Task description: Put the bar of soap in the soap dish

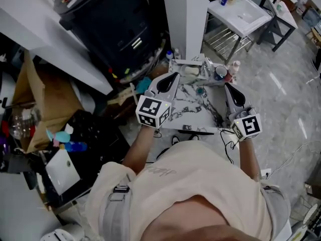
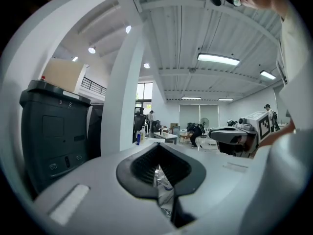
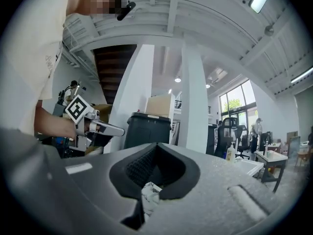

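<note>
In the head view a pale bar that looks like the soap (image 1: 191, 70) lies at the far edge of a small marble-topped table (image 1: 193, 112), by a white holder (image 1: 181, 63). Whether it lies in that holder I cannot tell. My left gripper (image 1: 174, 76) hovers level over the table's left part, jaws shut with nothing between them (image 2: 159, 153). My right gripper (image 1: 226, 86) is held level over the table's right edge. Its jaws also stand together, empty (image 3: 155, 153). Both are well short of the soap.
A cup (image 1: 219, 73) and a small bottle (image 1: 233, 67) stand beside the soap. A black bin (image 1: 115, 24) and a white pillar (image 1: 185, 14) rise behind the table. Cardboard and clutter (image 1: 45, 104) fill the left. A white table (image 1: 243, 14) stands far right.
</note>
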`<state>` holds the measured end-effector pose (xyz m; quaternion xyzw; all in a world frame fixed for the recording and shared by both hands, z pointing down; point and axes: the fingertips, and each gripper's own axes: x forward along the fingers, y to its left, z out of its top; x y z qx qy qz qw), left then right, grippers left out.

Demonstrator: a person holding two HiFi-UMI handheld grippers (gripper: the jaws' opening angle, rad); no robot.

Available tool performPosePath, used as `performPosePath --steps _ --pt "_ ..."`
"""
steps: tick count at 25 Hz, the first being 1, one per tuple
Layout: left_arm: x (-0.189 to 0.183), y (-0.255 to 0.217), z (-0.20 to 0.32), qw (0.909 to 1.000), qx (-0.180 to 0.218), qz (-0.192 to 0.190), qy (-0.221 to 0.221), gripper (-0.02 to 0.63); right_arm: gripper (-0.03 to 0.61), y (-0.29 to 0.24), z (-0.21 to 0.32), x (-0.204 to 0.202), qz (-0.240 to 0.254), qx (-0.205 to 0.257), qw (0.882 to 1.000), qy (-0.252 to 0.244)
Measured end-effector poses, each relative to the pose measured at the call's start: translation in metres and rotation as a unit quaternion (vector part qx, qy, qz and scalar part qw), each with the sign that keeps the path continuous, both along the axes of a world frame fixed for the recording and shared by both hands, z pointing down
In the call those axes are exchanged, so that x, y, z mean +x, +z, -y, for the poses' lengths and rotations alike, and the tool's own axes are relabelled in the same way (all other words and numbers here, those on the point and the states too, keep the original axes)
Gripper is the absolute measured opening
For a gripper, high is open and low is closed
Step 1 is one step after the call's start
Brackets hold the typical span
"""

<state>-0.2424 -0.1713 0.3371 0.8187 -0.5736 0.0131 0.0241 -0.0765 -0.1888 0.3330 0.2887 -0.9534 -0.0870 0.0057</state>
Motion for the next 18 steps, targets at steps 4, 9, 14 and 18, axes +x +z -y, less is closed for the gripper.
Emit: performPosePath --steps 4,9,14,18 --pt "-0.008 -0.008 -0.005 0.9998 0.017 -0.010 0.001 0.018 -0.006 -0.018 -0.004 -0.005 0.010 0.011 1.000 -0.006" --pt "-0.013 -0.002 -0.006 0.9999 0.012 -0.009 -0.005 0.018 -0.006 -0.021 -0.011 -0.005 0.012 0.005 1.000 0.007" --pt "-0.010 0.005 -0.002 1.0000 0.007 -0.005 0.005 0.018 -0.006 -0.014 -0.020 -0.005 0.016 -0.006 1.000 0.018" --pt "-0.006 0.011 0.001 1.0000 -0.006 0.001 0.008 0.018 -0.006 -0.014 -0.019 -0.001 0.021 -0.006 0.999 0.031"
